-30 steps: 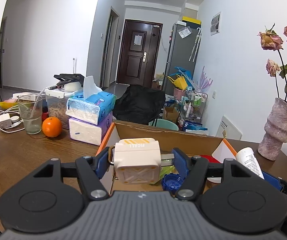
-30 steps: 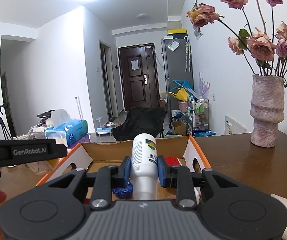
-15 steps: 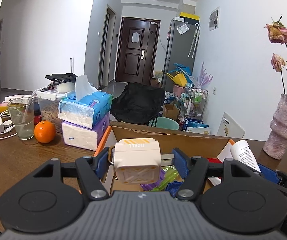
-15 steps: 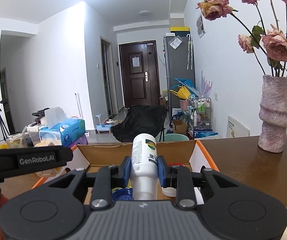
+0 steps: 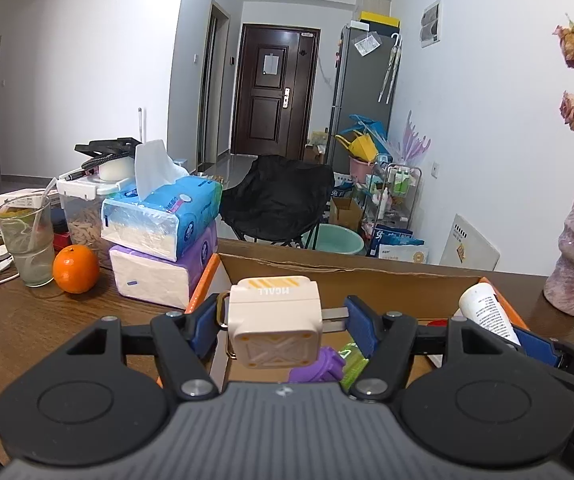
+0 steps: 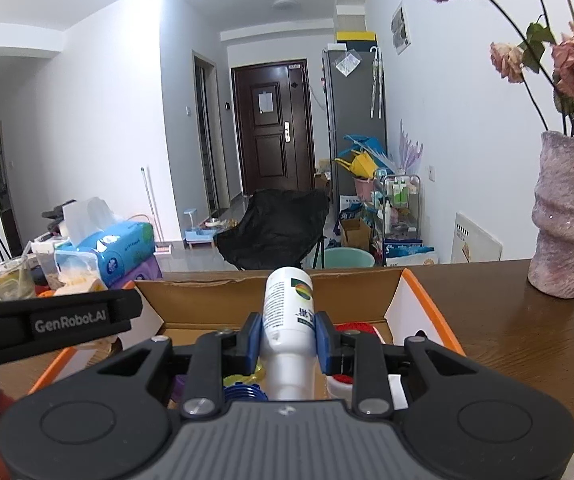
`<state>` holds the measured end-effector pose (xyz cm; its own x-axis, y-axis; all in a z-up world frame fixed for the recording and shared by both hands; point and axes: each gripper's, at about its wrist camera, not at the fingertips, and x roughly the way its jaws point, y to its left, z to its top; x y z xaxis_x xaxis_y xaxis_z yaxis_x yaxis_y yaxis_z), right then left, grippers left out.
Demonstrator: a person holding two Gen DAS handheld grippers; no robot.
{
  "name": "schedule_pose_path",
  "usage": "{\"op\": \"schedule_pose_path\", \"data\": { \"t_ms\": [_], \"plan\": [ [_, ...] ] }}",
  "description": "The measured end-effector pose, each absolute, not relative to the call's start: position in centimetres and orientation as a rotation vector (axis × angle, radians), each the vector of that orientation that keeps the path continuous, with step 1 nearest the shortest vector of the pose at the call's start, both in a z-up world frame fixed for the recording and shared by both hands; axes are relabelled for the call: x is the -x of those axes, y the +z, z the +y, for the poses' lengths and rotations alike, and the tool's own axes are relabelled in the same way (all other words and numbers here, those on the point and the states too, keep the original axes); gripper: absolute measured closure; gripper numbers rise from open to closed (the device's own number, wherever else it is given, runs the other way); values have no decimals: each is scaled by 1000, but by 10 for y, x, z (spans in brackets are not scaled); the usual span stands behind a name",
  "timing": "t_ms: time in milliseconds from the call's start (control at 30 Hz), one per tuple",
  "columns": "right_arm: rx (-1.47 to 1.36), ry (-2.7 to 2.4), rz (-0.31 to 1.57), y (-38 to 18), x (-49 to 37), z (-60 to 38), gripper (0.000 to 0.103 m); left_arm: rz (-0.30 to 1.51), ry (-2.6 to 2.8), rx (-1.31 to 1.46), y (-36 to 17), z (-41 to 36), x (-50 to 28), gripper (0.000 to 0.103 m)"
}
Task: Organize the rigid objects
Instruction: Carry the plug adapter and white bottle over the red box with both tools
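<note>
- The left gripper (image 5: 281, 322), black with blue pads, occupied the lower centre of the left wrist view; its jaws stood about half open and were clamped on a cream, cube-shaped plastic device with an orange-striped top (image 5: 274, 322).
- One blue pad pressed the wire loop on the left side of the cream device; the other met a flat metal tab on its right side.
- The device was held above the open brown cardboard box with orange-edged flaps (image 5: 351, 276), at centre frame on the dark wooden table (image 5: 27, 320).
- A purple plastic piece (image 5: 319, 366) and a green item (image 5: 353, 362) lay inside the box, beneath the held device.
- The right gripper (image 6: 288, 336) sat at lower centre of the right wrist view, jaws nearly closed and gripping a white cylindrical plastic bottle with a printed label (image 6: 287, 312).
- The bottle pointed away from the camera, base end forward, over the same box (image 6: 271, 292).
- A blue ribbed cap (image 6: 243, 392) and a red-and-white item (image 6: 341, 382) were in the box below that gripper.
- At left of the left wrist view stood two stacked tissue packs, blue on purple (image 5: 163, 240), an orange (image 5: 75, 269) and a drinking glass (image 5: 27, 240).
- A pink textured vase of dried roses (image 6: 567, 216) stood on the table at the right edge.
</note>
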<state>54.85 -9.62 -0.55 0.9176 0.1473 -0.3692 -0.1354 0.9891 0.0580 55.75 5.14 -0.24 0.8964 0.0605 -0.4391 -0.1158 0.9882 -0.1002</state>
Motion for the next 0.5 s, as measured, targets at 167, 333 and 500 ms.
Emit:
{"op": "schedule_pose_path", "data": {
  "t_ms": [167, 333, 500],
  "plan": [
    [-19, 155, 418, -15, -560, -92, 76, 474, 91, 97, -10, 51, -570, 35],
    [-19, 159, 433, -23, -566, -92, 76, 481, 96, 85, -14, 54, -575, 35],
    [-11, 162, 434, -27, -568, -91, 76, 498, 96, 76, -17, 54, -579, 35]
  ]
}}
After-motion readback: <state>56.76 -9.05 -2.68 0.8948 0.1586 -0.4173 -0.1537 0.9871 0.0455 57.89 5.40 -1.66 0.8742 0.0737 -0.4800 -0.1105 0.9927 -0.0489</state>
